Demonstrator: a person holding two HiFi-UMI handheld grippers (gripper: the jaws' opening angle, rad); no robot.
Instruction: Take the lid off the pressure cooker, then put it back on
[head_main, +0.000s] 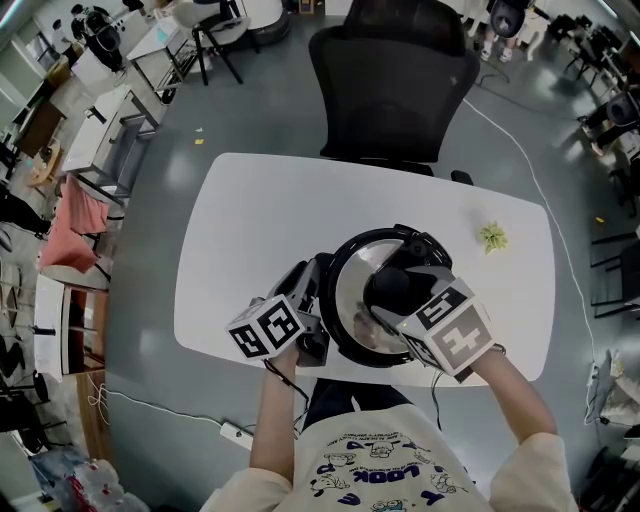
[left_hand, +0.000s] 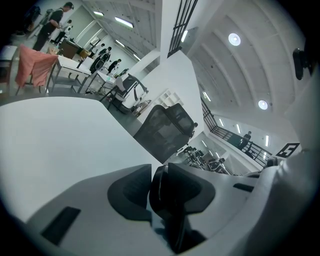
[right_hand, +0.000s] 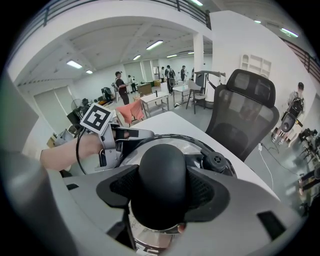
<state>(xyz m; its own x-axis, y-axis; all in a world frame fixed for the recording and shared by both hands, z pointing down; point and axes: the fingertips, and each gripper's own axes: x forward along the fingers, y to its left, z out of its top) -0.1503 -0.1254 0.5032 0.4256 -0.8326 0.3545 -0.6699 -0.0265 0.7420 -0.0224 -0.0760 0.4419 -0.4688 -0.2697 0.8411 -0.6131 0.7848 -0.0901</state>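
Polished steel round lid (head_main: 352, 300) on black pressure cooker (head_main: 338, 342), near edge of white rounded table (head_main: 250, 220); right gripper (right_hand: 162, 192) clamps its smooth black dome knob (right_hand: 161, 167), left gripper (left_hand: 159, 190) pinches black side handle (left_hand: 174, 197), whose gripper view shows no lid.

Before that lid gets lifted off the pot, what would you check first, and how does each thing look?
1. Right gripper closed on the lid knob: ok, its pads hug both sides.
2. Left gripper clamped on the black side handle to steady the cooker: ok.
3. Lid sitting level on the cooker: ok, judging by the head view.
4. Lid twisted free of its lock: cannot tell.
5. Bare table beside the cooker for setting the lid down: ok.
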